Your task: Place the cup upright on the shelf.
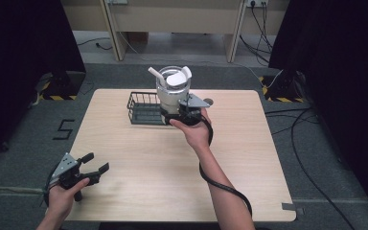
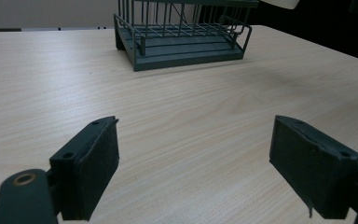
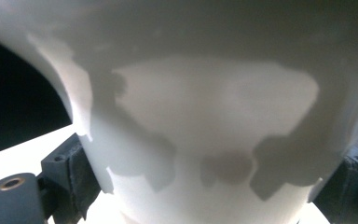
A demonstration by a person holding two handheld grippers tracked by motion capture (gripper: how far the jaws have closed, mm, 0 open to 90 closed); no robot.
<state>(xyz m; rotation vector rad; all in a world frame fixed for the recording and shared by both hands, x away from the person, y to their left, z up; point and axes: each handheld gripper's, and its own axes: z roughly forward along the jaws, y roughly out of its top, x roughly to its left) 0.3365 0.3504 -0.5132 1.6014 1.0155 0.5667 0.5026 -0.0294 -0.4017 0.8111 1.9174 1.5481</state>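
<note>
A white cup (image 1: 172, 93) with a clear top part holds white utensils that stick out of its rim. My right gripper (image 1: 184, 112) is shut on the cup's lower part and holds it upright over the right end of the dark wire basket (image 1: 141, 108). In the right gripper view the cup's wall (image 3: 205, 116) sits between the two pads (image 3: 72, 163). My left gripper (image 1: 97, 161) rests low at the table's front left corner, open with nothing between its jaws. Its view (image 2: 196, 126) looks across bare wood toward the basket (image 2: 182, 42).
The light wooden table (image 1: 139, 158) has the basket at its back middle. A small round hole (image 1: 208, 101) sits in the tabletop right of the cup. Black curtains stand on both sides, and cables lie on the floor at the right.
</note>
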